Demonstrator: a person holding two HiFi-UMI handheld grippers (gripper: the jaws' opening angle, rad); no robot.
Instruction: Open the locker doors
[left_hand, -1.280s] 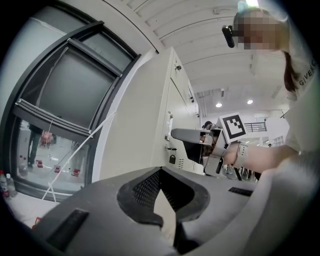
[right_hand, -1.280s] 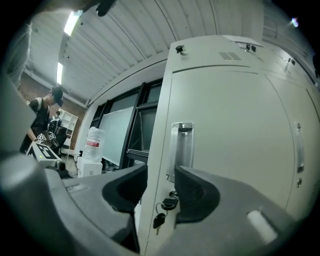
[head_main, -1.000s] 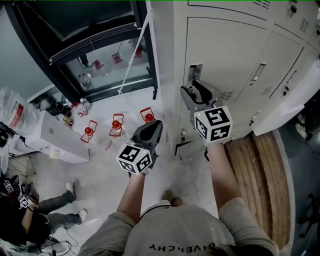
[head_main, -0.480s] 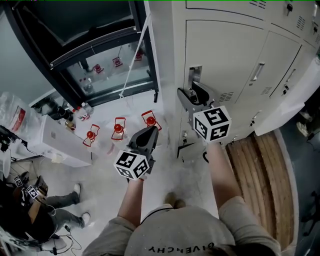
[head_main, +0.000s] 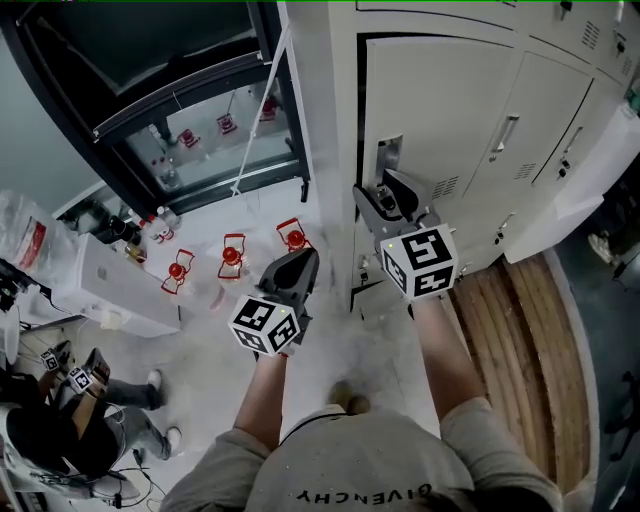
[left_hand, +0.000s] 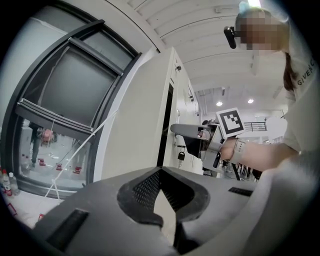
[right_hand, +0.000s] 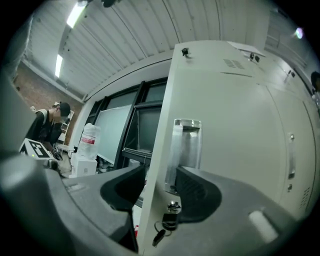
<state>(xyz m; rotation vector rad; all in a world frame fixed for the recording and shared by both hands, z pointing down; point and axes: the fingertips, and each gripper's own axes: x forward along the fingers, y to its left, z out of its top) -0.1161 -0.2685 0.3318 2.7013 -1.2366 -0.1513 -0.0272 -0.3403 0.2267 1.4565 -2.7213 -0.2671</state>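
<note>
The person stands in front of a row of white lockers. In the head view the locker door (head_main: 450, 110) is at 1 o'clock in the picture. It is open just a crack. A thin dark gap runs along its top and down its left side. Its shiny handle (head_main: 388, 155) sits in a dent near the left edge.

The right tongs (head_main: 381, 192) point level at that edge, at 6 o'clock from the handle. Their two jaws stand wide apart and have just been opening. The edge of the door is between them, with one jaw on each side of it. The jaw on the front side is at the bottom of the handle. The jaws do not squeeze the door. A small lock with a key (right_hand: 170, 212) sits on the door at 6 o'clock from the handle.

The left tongs (head_main: 303, 258) are at 7 o'clock from the right tongs, well apart from the door. Their jaws are together at the tips, and nothing is between them.

More locker doors (head_main: 545, 110) are at 2 o'clock in the head view. A big dark window (head_main: 190, 70) is at 10 o'clock. A strip of wooden floor (head_main: 520, 340) is at 4 o'clock. Another person (head_main: 60, 440) is at 8 o'clock, low on the floor.
</note>
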